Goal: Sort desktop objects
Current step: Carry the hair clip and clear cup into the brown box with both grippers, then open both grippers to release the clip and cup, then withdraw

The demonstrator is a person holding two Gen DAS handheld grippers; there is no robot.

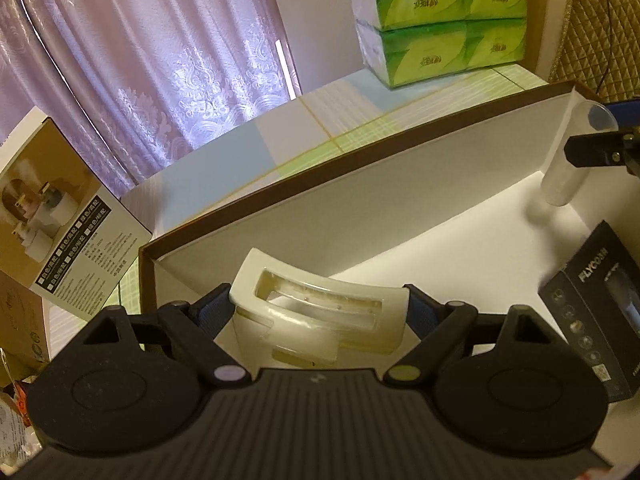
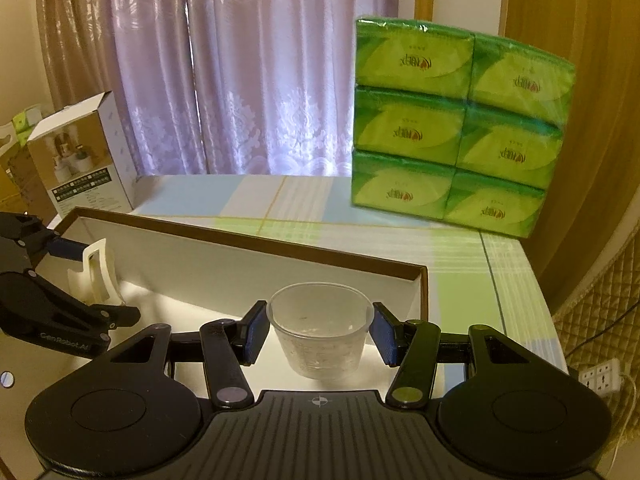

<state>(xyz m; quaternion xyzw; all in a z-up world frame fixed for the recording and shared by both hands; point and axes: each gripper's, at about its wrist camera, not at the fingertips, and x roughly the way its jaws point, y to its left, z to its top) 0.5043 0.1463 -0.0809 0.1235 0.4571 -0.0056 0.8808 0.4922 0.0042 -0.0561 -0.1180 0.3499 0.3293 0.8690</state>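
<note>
Hair clip [image 1: 320,312] left, cup [image 2: 320,332] right, seemingly above the tray [image 2: 248,240].

The black box [image 1: 596,312] runs off the right edge, its small print too fine to read.

Hair claw clip and measuring cup held over the open box

The cream hair claw clip [image 1: 320,312], glossy with a rectangular cut-out through its curved back, sat clamped across its width between the left gripper's [image 1: 320,312] blue-padded jaws, above the left end of the shallow white-lined box [image 1: 360,184] with a brown rim. The clear plastic measuring cup [image 2: 320,332], empty, upright and faintly marked with gradations, stood between the right gripper's [image 2: 318,334] jaws over the box's right end, its rim level with the pads; whether the pads pressed its wall could not be told. A black Flyco carton [image 1: 600,316] lay inside the box.
</note>
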